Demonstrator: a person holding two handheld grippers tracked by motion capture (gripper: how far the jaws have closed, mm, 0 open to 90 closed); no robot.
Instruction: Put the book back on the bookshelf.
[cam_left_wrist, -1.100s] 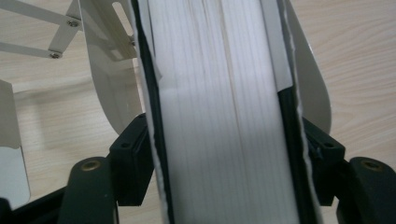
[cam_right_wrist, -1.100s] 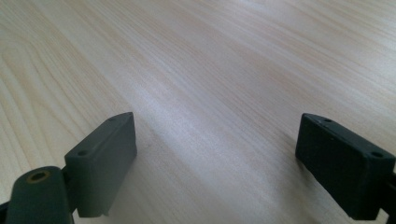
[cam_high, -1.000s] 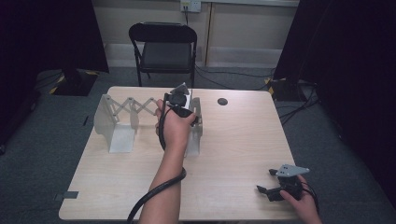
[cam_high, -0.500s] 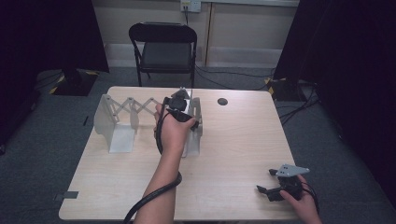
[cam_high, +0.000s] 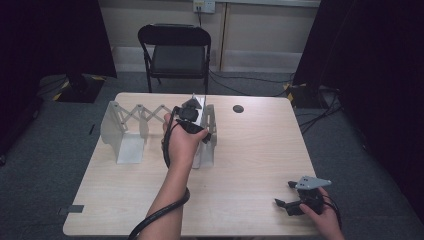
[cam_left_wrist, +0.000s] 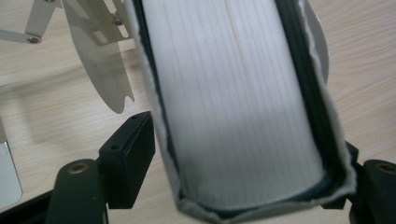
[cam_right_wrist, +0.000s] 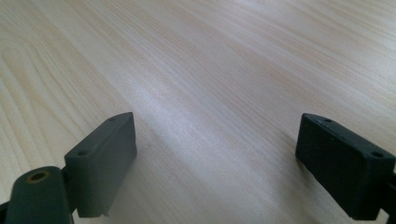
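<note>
Spanning the frame, the wooden bench (cam_high: 240, 165) carries a white expanding rack (cam_high: 131, 131). A book (cam_left_wrist: 238, 107) stands at the rack's right end, between the left claw's (cam_high: 192, 114) just-opening jaws. The right claw (cam_high: 295, 197) rests spread apart, empty, near the bench's front corner.

In the left gripper view the book (cam_left_wrist: 238, 102) runs off the top edge, its title out of sight; whether the pads press its covers cannot be told; in the high view the left hand (cam_high: 182, 145) hides part of the expanding rack (cam_high: 125, 125); the black disc (cam_high: 238, 108) is too small to identify.
</note>
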